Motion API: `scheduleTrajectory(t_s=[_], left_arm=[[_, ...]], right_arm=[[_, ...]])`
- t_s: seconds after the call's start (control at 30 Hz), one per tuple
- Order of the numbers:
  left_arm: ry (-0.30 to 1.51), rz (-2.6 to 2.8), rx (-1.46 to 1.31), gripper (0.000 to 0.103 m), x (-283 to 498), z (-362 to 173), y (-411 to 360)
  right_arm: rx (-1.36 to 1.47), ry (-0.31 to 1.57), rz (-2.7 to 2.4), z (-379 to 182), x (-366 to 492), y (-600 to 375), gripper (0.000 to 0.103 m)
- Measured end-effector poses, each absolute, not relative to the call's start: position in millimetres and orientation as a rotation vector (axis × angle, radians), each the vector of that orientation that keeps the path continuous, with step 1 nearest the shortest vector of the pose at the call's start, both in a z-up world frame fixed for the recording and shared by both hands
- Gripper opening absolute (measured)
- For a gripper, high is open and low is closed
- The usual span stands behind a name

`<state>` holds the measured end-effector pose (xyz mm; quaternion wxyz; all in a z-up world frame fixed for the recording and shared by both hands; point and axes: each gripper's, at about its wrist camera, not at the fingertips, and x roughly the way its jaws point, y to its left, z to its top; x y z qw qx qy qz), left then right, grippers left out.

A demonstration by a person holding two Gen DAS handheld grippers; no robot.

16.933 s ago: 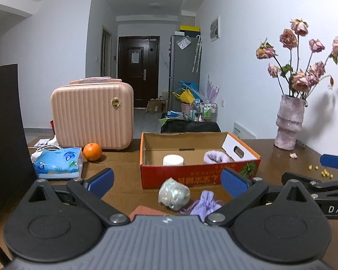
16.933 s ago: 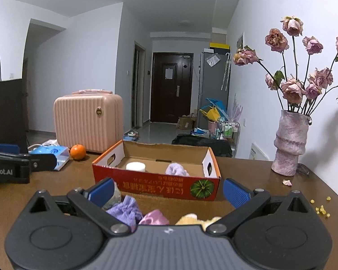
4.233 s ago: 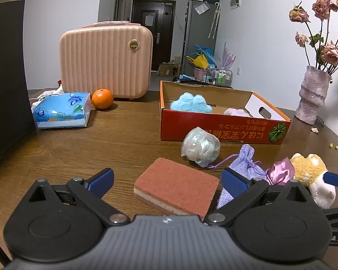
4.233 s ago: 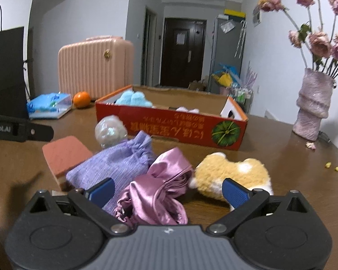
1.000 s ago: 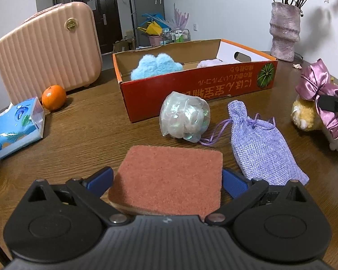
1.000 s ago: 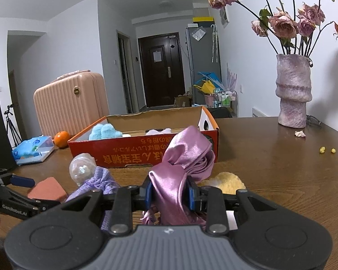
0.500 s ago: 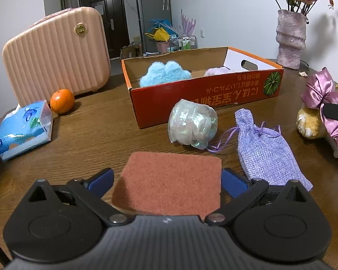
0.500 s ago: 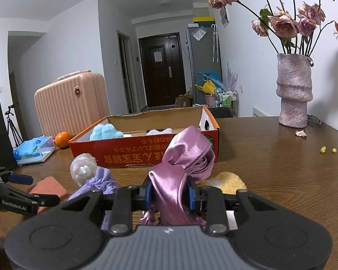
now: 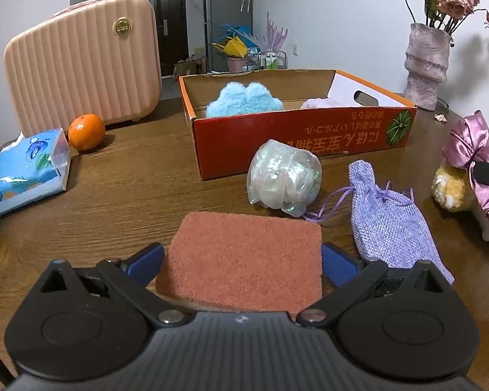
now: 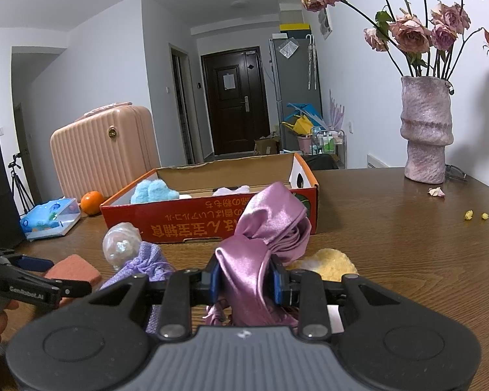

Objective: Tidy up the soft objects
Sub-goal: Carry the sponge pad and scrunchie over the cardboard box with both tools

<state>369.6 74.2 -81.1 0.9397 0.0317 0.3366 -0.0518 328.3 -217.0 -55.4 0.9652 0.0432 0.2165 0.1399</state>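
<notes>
My left gripper [image 9: 243, 262] has its blue pads against both sides of a red-brown sponge [image 9: 244, 257], low over the wooden table. My right gripper [image 10: 246, 280] is shut on a pink satin scrunchie [image 10: 267, 228], held above the table in front of the red cardboard box [image 10: 212, 218]. The box [image 9: 296, 133] holds a blue fluffy toy [image 9: 244, 99] and a pale lilac item [image 9: 322, 102]. An iridescent pouf [image 9: 283, 177], a lilac drawstring bag [image 9: 388, 218] and a yellow plush [image 10: 329, 264] lie on the table in front of it.
A pink suitcase [image 9: 81, 71], an orange [image 9: 86, 132] and a tissue pack [image 9: 22, 171] stand at the left. A pink vase [image 10: 427, 130] with dried roses is at the far right. Yellow crumbs [image 10: 482, 220] lie on the right of the table.
The left gripper's pads have closed in against the sponge, and it has crept closer to the box. The right gripper holds the scrunchie almost still.
</notes>
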Motion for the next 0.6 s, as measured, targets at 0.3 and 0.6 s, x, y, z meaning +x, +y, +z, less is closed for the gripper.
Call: scheduleTrajectory(t_s=[0.3,0.6], left_arm=[[0.616,-0.077,0.084,0.102,363,-74,72],[0.543,-0.070,0.024,0.102,353,-54,68]], right_arm=[[0.084,0.431,0.287,-55,328,-217,0.029],[0.082,0.396,0.311,-51,325,-215,0.029]])
